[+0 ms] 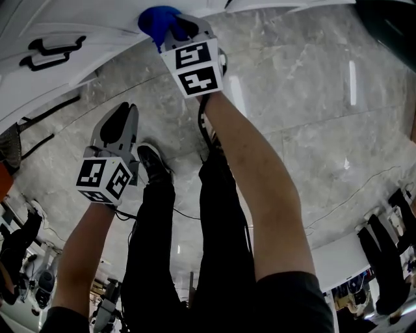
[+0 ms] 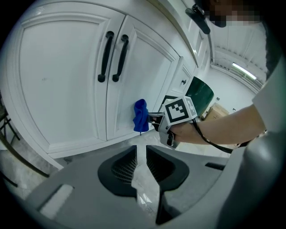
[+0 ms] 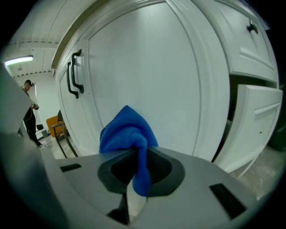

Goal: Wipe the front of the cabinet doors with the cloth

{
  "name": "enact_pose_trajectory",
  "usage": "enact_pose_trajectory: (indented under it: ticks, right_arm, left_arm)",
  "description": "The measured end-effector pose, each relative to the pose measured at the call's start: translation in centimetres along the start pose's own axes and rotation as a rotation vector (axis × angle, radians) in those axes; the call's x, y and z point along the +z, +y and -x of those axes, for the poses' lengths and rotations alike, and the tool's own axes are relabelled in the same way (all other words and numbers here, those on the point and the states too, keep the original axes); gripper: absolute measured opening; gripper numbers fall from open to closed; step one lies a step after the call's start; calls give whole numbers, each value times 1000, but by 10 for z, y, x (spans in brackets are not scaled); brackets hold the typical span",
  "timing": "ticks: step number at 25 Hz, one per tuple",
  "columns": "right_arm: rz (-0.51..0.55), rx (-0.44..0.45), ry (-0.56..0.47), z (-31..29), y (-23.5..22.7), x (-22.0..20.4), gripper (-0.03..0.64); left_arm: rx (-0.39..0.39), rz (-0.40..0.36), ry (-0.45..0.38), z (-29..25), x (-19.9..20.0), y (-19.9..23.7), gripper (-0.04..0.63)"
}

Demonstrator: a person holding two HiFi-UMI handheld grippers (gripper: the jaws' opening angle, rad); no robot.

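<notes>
A blue cloth (image 1: pixel 156 19) is pinched in my right gripper (image 1: pixel 172 27), which is shut on it and presses it against the lower part of the white cabinet door (image 1: pixel 78 26). In the left gripper view the cloth (image 2: pixel 140 115) touches the right-hand door (image 2: pixel 147 76) near its bottom, with the right gripper (image 2: pixel 154 120) behind it. In the right gripper view the cloth (image 3: pixel 127 134) bunches out of the right gripper (image 3: pixel 136 156) in front of the door (image 3: pixel 152 67). My left gripper (image 1: pixel 120 120) hangs lower and further back over the floor, shut and holding nothing (image 2: pixel 140 154). Two black handles (image 2: pixel 111 57) sit where the doors meet.
White drawers (image 3: pixel 257 112) stand to the right of the door. A dark green object (image 2: pixel 201 91) lies beyond the right arm. The grey marble floor (image 1: pixel 312 97) carries a thin cable. The person's legs (image 1: pixel 156 214) are below. Black frame legs (image 2: pixel 13 147) stand at the left.
</notes>
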State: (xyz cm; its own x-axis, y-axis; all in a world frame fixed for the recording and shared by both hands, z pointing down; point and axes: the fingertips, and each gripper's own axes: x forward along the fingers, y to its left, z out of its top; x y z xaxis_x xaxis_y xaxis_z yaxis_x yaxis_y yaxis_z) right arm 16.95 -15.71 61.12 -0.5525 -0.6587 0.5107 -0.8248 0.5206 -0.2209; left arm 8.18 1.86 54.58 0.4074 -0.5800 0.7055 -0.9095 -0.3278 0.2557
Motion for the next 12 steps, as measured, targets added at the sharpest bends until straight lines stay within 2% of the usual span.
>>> enact_pose_trajectory:
  ticks: [3, 6, 12]
  right_arm:
    - [4, -33, 27, 11, -27, -6, 41]
    - [57, -102, 59, 19, -68, -6, 41]
    - [102, -226, 135, 25, -96, -23, 41]
  left_arm:
    - [24, 40, 4, -6, 4, 1, 67]
    - [25, 40, -12, -16, 13, 0, 67]
    - [19, 31, 4, -9, 16, 6, 67]
